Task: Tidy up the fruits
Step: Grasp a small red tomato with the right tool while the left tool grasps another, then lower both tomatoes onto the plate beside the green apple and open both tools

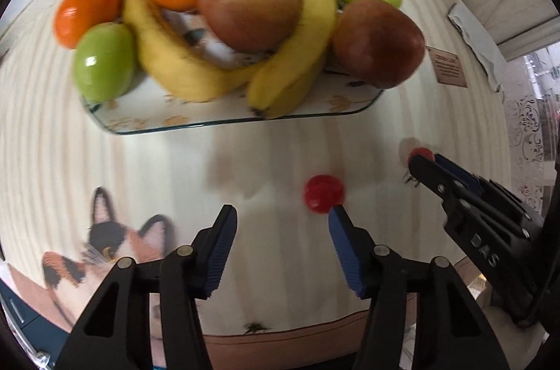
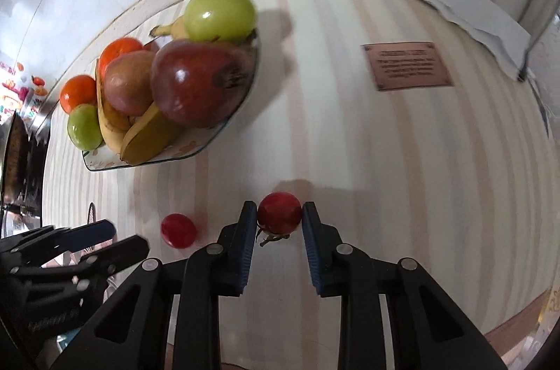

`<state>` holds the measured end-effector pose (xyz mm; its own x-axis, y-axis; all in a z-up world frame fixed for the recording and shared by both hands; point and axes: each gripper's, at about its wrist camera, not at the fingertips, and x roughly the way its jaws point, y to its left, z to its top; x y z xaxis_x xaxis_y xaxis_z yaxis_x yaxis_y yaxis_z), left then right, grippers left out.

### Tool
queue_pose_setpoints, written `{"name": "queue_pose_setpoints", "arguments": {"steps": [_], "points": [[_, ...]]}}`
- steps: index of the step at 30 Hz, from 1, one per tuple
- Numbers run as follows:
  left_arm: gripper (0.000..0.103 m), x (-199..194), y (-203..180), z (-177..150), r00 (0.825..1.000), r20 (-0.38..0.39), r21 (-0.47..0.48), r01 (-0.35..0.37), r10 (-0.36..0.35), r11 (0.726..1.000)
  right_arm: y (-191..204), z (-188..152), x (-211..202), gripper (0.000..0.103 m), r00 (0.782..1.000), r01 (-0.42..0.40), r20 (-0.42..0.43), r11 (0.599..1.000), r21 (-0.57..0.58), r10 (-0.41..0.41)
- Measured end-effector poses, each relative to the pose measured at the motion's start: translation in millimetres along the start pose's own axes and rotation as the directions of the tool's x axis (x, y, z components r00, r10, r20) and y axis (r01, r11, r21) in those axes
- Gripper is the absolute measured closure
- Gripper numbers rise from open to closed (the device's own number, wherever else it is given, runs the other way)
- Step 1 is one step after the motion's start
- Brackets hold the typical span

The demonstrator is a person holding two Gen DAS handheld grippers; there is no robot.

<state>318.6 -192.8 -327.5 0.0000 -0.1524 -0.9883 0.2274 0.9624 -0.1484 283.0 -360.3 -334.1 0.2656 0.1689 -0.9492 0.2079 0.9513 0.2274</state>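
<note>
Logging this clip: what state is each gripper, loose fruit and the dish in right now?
Right gripper: closed around a small red fruit on the table.
Left gripper: open, holding nothing.
Second small red fruit: loose on table.
Glass dish: piled with fruit.

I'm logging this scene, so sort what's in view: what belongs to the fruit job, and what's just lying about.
Belongs to the job:
glass dish of fruit
loose red fruit
second red fruit between the right gripper pads
left gripper, open

Just lying about:
brown card
white paper
cat picture
</note>
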Motion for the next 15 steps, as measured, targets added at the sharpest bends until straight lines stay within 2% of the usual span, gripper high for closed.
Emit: {"name": "queue_pose_setpoints", "arguments": {"steps": [3, 6, 8, 9, 15], "points": [[0.051, 12.8, -16.0, 4.7, 1.000, -0.019, 0.028, 0.015, -0.015, 0.999, -16.6, -4.7, -8.6, 0.074, 1.000, 0.012, 0.002, 1.000, 0.023, -0.012], [0.066, 25.6, -29.2, 7.5, 0.999, -0.032, 0.064, 0.019, -0.017, 0.998, -28.4, -8.4, -9.7, 0.074, 1.000, 0.023, -0.004, 0.999, 0.044, -0.023], [0.072, 32.4, -34.8, 9.0, 0.999, -0.035, 0.080, 0.011, -0.009, 0.997, -30.9, -10.6, -9.6, 0.074, 1.000, 0.026, -0.005, 0.998, 0.054, -0.025], [0.074, 32.2, -37.3, 9.3, 1.000, -0.013, 0.088, 0.002, -0.001, 0.996, -32.1, -12.0, -10.4, 0.074, 1.000, 0.027, -0.004, 0.998, 0.058, -0.026], [0.076, 30.1, -41.7, 11.0, 0.999, 0.032, 0.103, -0.004, 0.001, 0.995, -32.3, -18.1, -18.6, 0.074, 1.000, 0.016, 0.006, 0.998, 0.059, -0.017]]}}
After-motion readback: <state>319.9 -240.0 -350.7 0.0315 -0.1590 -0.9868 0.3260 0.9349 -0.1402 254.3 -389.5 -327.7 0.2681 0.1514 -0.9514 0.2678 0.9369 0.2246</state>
